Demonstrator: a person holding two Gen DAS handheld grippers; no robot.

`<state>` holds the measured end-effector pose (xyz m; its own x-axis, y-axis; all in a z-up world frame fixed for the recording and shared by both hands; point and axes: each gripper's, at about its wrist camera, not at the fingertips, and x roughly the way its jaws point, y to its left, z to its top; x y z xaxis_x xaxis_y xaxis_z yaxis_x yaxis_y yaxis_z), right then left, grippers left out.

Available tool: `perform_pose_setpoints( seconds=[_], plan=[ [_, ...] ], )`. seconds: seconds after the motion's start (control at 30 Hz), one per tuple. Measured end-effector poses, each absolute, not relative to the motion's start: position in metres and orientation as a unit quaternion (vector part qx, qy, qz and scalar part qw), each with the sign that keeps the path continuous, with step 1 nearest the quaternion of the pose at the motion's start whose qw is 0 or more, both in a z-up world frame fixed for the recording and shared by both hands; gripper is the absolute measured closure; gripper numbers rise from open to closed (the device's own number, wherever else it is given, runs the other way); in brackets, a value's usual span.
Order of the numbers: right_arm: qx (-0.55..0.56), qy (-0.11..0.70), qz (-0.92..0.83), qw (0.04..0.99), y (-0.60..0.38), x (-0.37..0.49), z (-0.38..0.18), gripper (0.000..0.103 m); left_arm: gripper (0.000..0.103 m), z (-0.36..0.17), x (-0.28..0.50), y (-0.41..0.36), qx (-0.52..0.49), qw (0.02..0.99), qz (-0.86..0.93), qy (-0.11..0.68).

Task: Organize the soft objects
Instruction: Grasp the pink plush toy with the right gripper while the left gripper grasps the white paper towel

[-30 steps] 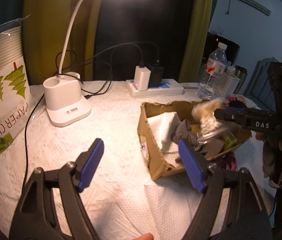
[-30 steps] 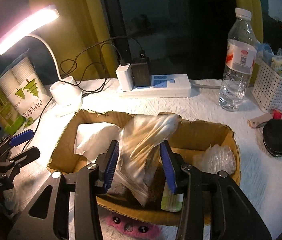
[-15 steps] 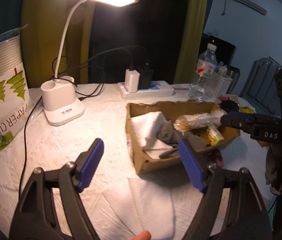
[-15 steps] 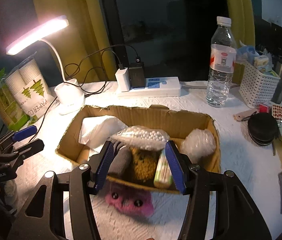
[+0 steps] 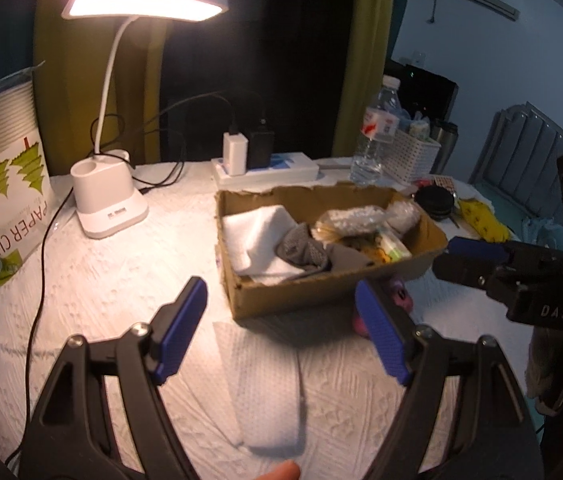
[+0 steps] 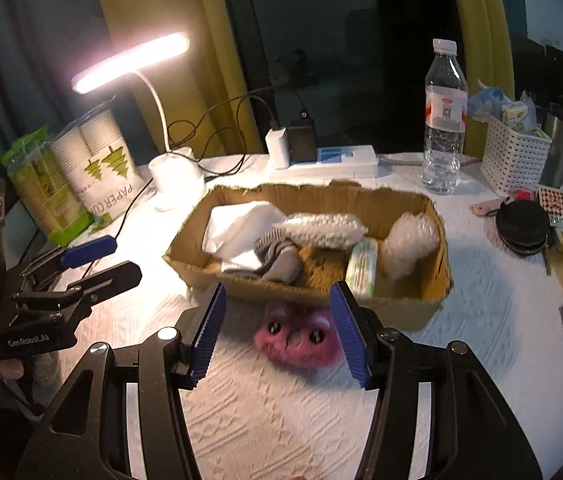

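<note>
I have both grippers angled down over the desk (image 6: pixel 281 420), with its white textured covering. My right gripper (image 6: pixel 279 330) has its jaws about half apart and nothing gripped; the pink plush toy (image 6: pixel 297 338) lies on the desk in line with the gap, and I cannot see either pad touching it. My left gripper (image 5: pixel 281 330) has its jaws spread wide and empty above a folded paper towel (image 5: pixel 267 388) lying flat on the desk. Only the right wrist view shows the plush toy's face; from the left wrist it is just a pink edge behind one pad. Just beyond the toy, touching or nearly touching it, stands the cardboard box (image 6: pixel 397 306), which holds a white cloth (image 6: pixel 241 224), a grey sock (image 6: pixel 279 260), a bag of white beads (image 6: pixel 323 226), a brown fuzzy item (image 6: pixel 319 266), a pack of cotton swabs (image 6: pixel 363 266) and a wad of bubble wrap (image 6: pixel 409 240). Further back are a lit desk lamp (image 5: pixel 109 208), a sleeve of paper cups (image 5: pixel 3 168), a power strip (image 6: pixel 341 158) with chargers plugged in, a water bottle (image 6: pixel 443 120) and a white basket (image 6: pixel 515 156). The left wrist view alone shows a radiator (image 5: pixel 533 164) at the far right.
</note>
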<state>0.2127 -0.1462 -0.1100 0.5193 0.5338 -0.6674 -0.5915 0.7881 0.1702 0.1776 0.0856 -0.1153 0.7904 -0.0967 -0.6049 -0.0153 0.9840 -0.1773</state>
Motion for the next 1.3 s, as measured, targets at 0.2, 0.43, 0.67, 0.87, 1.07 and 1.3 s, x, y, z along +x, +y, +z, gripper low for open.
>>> perform_pose_setpoints(
  seconds=[0.2,0.43,0.67,0.87,1.07,1.3],
  plan=[
    [-0.032,0.37,0.315,0.873,-0.161,0.201,-0.119,0.046,0.025,-0.13,0.169,0.074,-0.083,0.936,-0.024,0.341],
    [-0.032,0.379,0.316,0.869,-0.171,0.188,-0.141,0.037,0.025,-0.152,0.163,0.063,-0.082,0.927,-0.022,0.364],
    [-0.032,0.392,0.306,0.867,-0.174,0.19,-0.159,0.037,0.025,-0.169,0.162,0.066,-0.074,0.92,-0.003,0.385],
    [-0.034,0.408,0.297,0.863,-0.172,0.201,-0.174,0.037,0.012,-0.186,0.168,0.072,-0.076,0.909,0.003,0.411],
    [-0.035,0.416,0.301,0.857,-0.163,0.212,-0.181,0.037,0.012,-0.198,0.179,0.073,-0.064,0.897,0.005,0.437],
    [-0.041,0.423,0.305,0.852,-0.148,0.23,-0.187,0.037,0.012,-0.205,0.189,0.079,-0.057,0.891,0.023,0.449]
  ],
)
